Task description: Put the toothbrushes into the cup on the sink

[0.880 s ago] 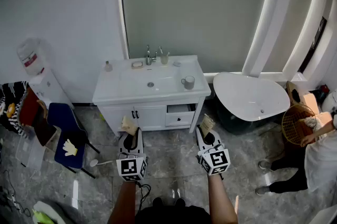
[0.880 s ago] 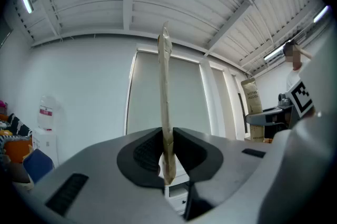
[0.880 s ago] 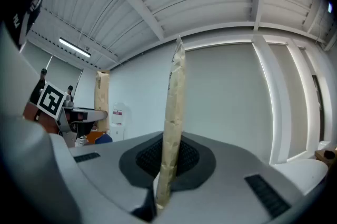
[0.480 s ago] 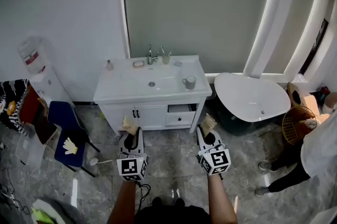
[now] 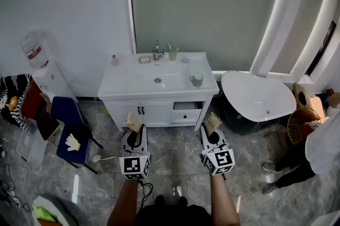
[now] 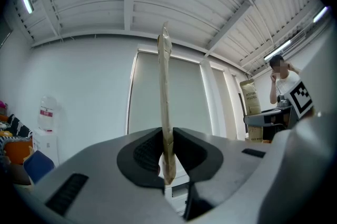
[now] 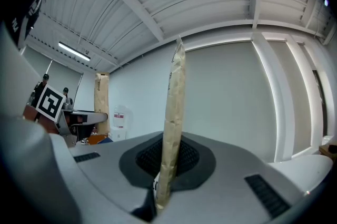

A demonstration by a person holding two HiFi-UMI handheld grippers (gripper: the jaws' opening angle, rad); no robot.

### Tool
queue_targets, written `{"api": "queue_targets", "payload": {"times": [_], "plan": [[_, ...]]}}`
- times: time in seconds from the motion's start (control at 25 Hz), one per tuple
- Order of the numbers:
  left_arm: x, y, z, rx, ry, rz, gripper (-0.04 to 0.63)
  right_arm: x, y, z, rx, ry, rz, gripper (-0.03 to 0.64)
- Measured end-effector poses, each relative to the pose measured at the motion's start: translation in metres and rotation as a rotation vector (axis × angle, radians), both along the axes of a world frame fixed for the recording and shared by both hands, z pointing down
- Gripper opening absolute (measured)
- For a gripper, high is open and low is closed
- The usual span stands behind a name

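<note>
A grey cup stands on the right of the white sink top. A second cup with sticks in it is by the faucet. Both grippers hover over the floor in front of the vanity, well short of the sink. My left gripper is shut on a tan paper-wrapped toothbrush, which stands upright between the jaws. My right gripper is shut on another wrapped toothbrush, also upright in its own view.
The vanity's right drawer is open. A white bathtub lies to the right, and beyond it a person holds a wire basket. On the left stand a blue chair with a glove and a water dispenser.
The head view has shifted, so the vanity sits slightly further right and higher in the picture. Both grippers keep their wrapped toothbrushes and have hardly moved.
</note>
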State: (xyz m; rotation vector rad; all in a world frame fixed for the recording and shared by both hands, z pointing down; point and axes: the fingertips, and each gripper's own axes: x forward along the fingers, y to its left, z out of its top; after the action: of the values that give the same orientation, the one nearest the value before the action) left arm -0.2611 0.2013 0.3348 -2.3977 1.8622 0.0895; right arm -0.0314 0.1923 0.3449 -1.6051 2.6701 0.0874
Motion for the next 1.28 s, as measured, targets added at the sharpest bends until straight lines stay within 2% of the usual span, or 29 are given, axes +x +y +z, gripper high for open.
{"api": "queue_targets", "payload": {"times": [0.36, 0.76, 1.04, 1.28], "plan": [[-0.027, -0.023, -0.001, 0.01, -0.015, 0.039, 0.071, -0.029, -0.018, 0.0, 0.004, 0.024, 0.03, 0.028], [-0.032, -0.055, 0.004, 0.005, -0.018, 0.073, 0.071, -0.036, -0.044, -0.003, 0.009, 0.039, 0.054, 0.028], [-0.03, -0.102, 0.012, -0.003, -0.021, 0.055, 0.071, -0.036, -0.098, 0.005, 0.016, 0.044, 0.03, 0.028], [-0.023, -0.173, 0.019, -0.004, -0.025, 0.024, 0.071, -0.031, -0.174, 0.022, 0.007, 0.046, 0.002, 0.028]]}}
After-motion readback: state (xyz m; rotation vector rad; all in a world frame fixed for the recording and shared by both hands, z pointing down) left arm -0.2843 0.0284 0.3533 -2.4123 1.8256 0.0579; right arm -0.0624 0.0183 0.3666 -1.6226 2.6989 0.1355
